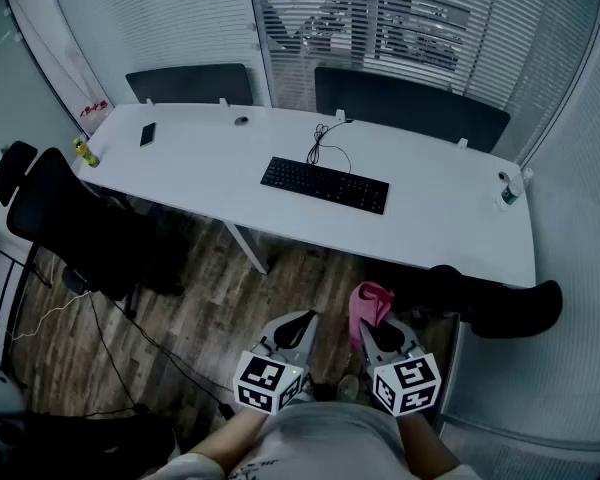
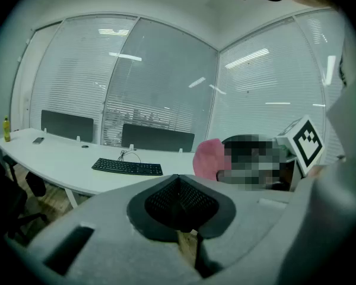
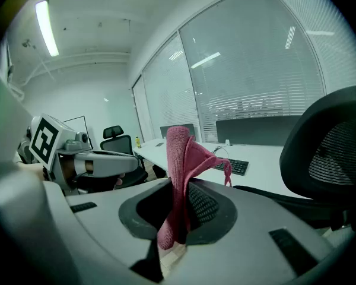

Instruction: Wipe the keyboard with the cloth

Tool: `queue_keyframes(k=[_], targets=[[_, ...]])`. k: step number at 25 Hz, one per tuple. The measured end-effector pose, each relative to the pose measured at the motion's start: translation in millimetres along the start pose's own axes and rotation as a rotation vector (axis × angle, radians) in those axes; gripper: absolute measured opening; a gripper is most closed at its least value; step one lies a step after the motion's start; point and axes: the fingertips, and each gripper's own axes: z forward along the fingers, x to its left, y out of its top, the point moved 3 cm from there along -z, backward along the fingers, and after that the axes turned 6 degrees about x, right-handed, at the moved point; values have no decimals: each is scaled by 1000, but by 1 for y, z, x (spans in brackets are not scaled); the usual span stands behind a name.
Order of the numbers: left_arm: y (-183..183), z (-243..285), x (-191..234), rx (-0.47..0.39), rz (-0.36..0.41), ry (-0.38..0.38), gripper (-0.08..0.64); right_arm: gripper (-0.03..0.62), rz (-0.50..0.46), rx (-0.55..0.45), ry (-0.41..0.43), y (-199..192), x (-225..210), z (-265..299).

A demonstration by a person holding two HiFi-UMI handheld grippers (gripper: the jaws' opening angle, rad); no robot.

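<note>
A black keyboard (image 1: 325, 184) lies on the long white desk (image 1: 430, 223), its cable curling toward the back edge; it also shows far off as the keyboard (image 2: 127, 167) in the left gripper view and the keyboard (image 3: 232, 166) in the right gripper view. My right gripper (image 1: 365, 326) is shut on a pink cloth (image 1: 369, 306), which stands up between the jaws as the cloth (image 3: 182, 180). My left gripper (image 1: 301, 328) is shut with nothing in it, its jaws meeting at the left gripper (image 2: 179, 209). Both grippers hover over the wooden floor, well short of the desk.
A black office chair (image 1: 75, 230) stands at the desk's left, another black chair (image 1: 500, 303) at the right. On the desk lie a phone (image 1: 147, 134), a yellow bottle (image 1: 83, 152) and a small cup (image 1: 507, 190). Cables trail on the floor (image 1: 110, 338).
</note>
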Motion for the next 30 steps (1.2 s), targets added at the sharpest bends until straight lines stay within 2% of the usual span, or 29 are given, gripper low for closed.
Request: queue_keyframes(k=[8,12,23,30], targets=[[0,-7,4,-2,3,-3,11,57,-12,18,-2,-1,8,5],[2,-14,10,-4,3,-10,11,57,29,4,-6,4,13,8],[-6,-48,45,-22,2,-23,11,57,27,-31,-51,15,49,19],[-11,-43,58,-13,-2,-36,11,57,13,-29,-60,18,55,32]])
